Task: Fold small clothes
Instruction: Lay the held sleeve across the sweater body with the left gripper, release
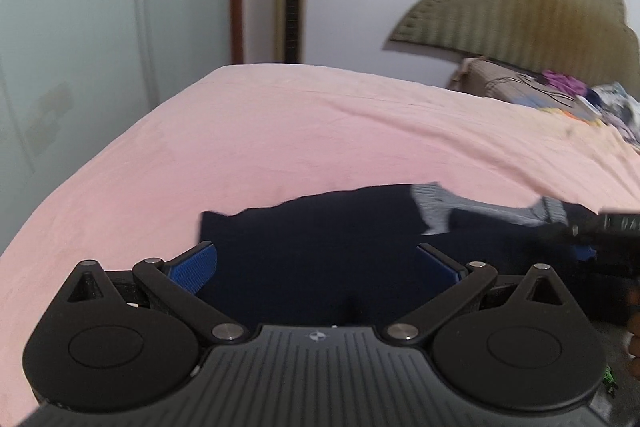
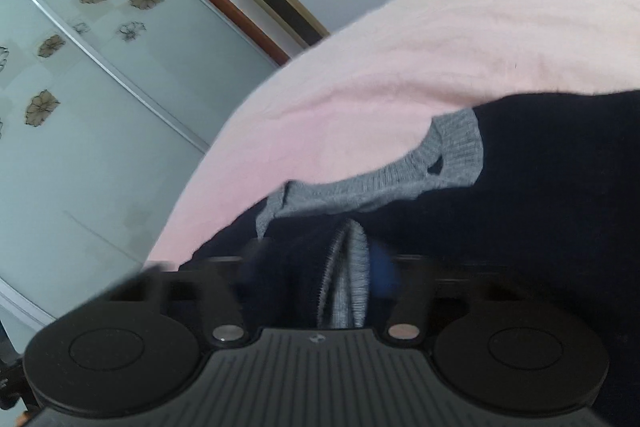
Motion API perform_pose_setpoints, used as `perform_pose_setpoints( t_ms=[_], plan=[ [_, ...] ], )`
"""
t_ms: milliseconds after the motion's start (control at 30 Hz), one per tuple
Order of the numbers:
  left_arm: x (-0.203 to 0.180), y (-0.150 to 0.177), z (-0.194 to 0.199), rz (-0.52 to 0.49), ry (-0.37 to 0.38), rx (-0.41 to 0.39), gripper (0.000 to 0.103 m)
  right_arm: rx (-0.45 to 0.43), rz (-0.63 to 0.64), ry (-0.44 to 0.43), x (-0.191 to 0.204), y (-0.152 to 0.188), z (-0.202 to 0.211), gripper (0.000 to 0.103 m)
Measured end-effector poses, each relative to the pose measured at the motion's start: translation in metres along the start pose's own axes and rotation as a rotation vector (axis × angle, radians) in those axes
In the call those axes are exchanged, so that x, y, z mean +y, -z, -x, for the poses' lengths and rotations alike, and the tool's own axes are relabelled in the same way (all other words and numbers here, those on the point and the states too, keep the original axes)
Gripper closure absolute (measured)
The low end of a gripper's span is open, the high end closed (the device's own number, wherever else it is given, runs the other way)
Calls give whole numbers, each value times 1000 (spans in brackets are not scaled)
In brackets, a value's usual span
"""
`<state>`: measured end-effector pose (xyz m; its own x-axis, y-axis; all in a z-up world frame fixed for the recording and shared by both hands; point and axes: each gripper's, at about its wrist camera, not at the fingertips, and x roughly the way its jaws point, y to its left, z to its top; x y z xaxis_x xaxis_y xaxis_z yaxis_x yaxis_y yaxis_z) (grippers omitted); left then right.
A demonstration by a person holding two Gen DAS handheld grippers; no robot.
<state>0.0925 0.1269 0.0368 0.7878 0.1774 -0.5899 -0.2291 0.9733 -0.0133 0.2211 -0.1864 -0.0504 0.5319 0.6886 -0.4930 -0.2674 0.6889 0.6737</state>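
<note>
The bed [image 1: 280, 131] in its pink sheet is carrying a dark navy garment [image 1: 320, 239] with grey ribbed trim [image 2: 380, 183], lying near the front edge, partly bunched and not yet a finished fold. The left gripper [image 1: 316, 263] is hovering over the navy cloth, jaws standing wide and holding nothing. The right gripper [image 2: 320, 267] is pinching a fold of navy fabric and grey trim, jaws nearly closed. Judging by this, most of the folding remains.
</note>
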Motion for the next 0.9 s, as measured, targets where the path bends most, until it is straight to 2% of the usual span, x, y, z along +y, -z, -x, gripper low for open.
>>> perform_pose_setpoints(
  t_ms=[33,100,167,267,367,467,567,633,700,767,800,833,900],
  plan=[
    [5,0,1,9,-11,-3,0,15,4,15,1,0,-1,86],
    [11,-2,2,27,-33,-10,0,14,36,37,6,1,2,90],
    [18,-5,6,45,-49,-21,0,-21,49,60,10,1,12,91],
    [24,-10,6,63,-76,-31,0,-119,90,101,17,-4,43,91],
    [31,-14,4,68,-97,-34,0,-198,124,186,17,-10,75,91],
    [36,-15,-4,82,-101,-11,0,-229,147,291,9,-14,96,91],
    [35,-11,-15,88,-82,28,0,-207,123,341,-5,-13,99,91],
    [26,-7,-24,55,-73,52,0,-168,117,362,-13,-11,92,89],
    [16,-2,-33,1,-84,63,0,-157,141,444,-12,-6,86,86],
    [8,3,-41,-65,-90,76,0,-204,211,559,-2,2,88,86],
    [4,7,-47,-101,-108,88,0,-234,243,588,3,7,91,85],
    [2,10,-51,-127,-125,100,0,-253,265,587,7,11,93,85],
    [2,15,-56,-152,-127,111,0,-221,305,541,8,16,91,85]
  ],
)
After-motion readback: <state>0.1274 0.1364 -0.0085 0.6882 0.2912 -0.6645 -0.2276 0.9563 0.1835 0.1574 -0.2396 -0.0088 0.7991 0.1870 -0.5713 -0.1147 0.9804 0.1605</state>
